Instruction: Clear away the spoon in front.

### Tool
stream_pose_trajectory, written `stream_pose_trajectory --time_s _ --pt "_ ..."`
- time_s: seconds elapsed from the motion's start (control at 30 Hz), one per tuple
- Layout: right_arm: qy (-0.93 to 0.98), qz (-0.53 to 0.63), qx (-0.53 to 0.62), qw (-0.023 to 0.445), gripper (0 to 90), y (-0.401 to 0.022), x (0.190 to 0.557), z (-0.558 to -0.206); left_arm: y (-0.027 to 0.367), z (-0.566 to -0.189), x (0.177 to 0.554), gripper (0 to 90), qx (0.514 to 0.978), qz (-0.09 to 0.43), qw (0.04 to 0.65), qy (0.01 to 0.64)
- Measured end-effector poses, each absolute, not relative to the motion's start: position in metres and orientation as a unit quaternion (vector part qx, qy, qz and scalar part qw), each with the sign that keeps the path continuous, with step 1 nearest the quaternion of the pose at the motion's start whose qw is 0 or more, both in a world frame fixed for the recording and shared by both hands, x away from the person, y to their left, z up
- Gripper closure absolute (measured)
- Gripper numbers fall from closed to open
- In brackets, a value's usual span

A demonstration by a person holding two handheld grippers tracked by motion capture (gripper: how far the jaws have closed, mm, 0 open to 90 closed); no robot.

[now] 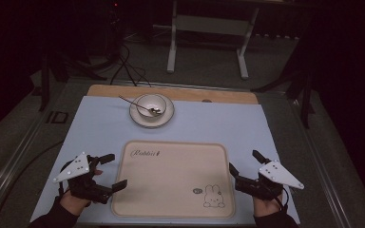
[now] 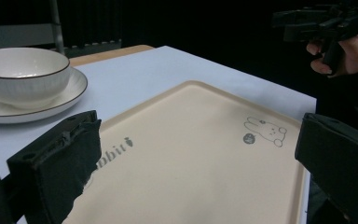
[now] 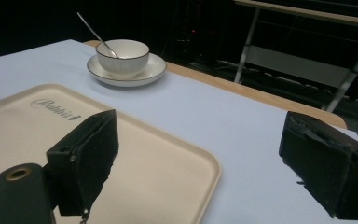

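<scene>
A beige tray (image 1: 171, 178) with a rabbit drawing and the word "Rabbit" lies at the near middle of the pale blue mat. Beyond it a white bowl (image 1: 151, 105) sits on a white saucer (image 1: 166, 114), with a metal spoon (image 1: 138, 105) leaning in the bowl. My left gripper (image 1: 110, 171) stands open at the tray's left edge, nothing between its jaws. At the tray's right edge my right gripper (image 1: 246, 165) is open and holds nothing. In the left gripper view the tray (image 2: 191, 158) spreads ahead, the bowl (image 2: 23, 74) at upper left. The bowl (image 3: 122, 56) and spoon (image 3: 95, 33) stand far off in the right gripper view.
The blue mat (image 1: 100, 128) covers a wooden tabletop (image 1: 171, 92) whose far edge shows. A metal frame stand (image 1: 209, 33) stands on the floor beyond the table, with cables (image 1: 128, 66) trailing there. The surroundings are dark.
</scene>
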State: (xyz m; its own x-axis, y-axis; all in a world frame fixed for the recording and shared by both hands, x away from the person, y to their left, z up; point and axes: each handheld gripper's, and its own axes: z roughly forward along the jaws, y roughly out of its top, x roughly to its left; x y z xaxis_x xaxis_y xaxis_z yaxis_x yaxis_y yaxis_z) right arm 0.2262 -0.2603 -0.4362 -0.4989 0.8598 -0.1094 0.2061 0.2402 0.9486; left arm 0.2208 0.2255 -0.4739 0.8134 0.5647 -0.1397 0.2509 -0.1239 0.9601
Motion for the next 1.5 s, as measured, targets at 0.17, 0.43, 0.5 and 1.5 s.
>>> stream_pose_trajectory --time_s 0.17,0.43,0.5,1.5 --pt "0.717 0.489 0.369 0.333 11.7 -0.259 0.226 -0.436 0.222 -0.468 0.219 0.6 0.741 0.118 0.602 0.275" --pt "0.718 0.49 0.366 0.331 11.7 -0.257 0.226 -0.437 0.221 -0.461 0.217 0.6 0.744 0.109 0.601 0.27" --pt "0.718 0.491 0.367 0.33 11.7 -0.257 0.226 -0.436 0.22 -0.459 0.217 0.6 0.746 0.115 0.599 0.267" --pt "0.719 0.496 0.361 0.327 11.7 -0.255 0.224 -0.435 0.21 -0.393 0.256 3.4 0.755 0.159 0.582 0.258"
